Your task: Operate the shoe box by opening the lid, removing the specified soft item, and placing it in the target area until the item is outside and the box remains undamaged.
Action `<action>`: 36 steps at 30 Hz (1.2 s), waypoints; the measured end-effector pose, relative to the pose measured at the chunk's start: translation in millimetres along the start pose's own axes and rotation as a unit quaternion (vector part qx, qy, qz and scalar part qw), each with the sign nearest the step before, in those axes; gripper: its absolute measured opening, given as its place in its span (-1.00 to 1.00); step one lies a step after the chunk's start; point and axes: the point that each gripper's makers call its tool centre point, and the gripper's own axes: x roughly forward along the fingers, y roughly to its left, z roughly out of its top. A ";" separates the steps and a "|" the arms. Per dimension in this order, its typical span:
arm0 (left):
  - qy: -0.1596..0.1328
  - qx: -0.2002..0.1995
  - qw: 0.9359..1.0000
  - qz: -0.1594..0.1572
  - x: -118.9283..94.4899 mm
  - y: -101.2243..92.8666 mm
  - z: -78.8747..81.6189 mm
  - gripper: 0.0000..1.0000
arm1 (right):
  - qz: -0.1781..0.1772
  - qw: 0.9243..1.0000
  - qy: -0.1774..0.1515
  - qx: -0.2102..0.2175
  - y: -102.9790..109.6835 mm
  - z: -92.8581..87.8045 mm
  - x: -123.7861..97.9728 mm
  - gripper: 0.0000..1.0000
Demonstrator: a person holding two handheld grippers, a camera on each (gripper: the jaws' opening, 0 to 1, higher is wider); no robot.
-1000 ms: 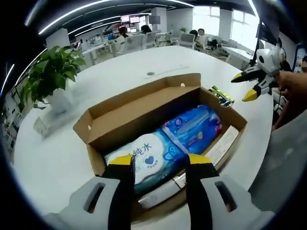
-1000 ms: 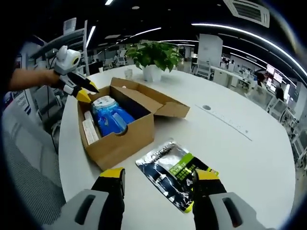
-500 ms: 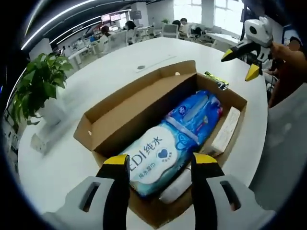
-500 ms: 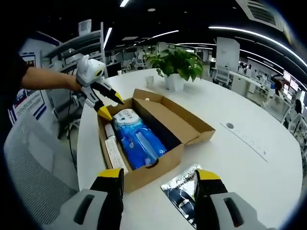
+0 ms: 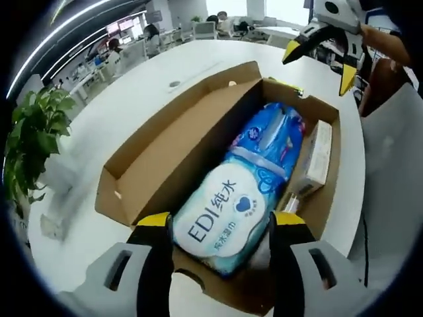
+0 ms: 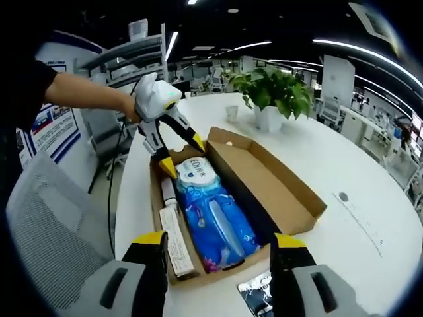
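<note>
While lying in the box (image 5: pixel 165 139), wipes pack (image 5: pixel 228 218) between spread left fingers (image 5: pixel 153 228), right fingers (image 6: pixel 152 247) apart.

We see a potted plant (image 6: pixel 272 99) on the white worktop (image 6: pixel 370 178) well ahead of the right claw, and a grey chair (image 6: pixel 46 231) left of it.

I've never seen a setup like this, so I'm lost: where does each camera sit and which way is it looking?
Left gripper view: rides the left claw, looking down over the blue wipes pack in the open shoe box; the right claw and a hand are at the far end.
Right gripper view: rides the right claw, facing the box from the opposite end; the left claw and an arm reach in.
Both share the box, wipes pack, white table and potted plant.
</note>
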 end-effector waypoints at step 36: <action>0.070 0.185 0.975 -0.097 31.5 3.9 -31.6 0.17 | 0.075 0.994 0.007 -0.076 23.3 22.7 138.3 0.07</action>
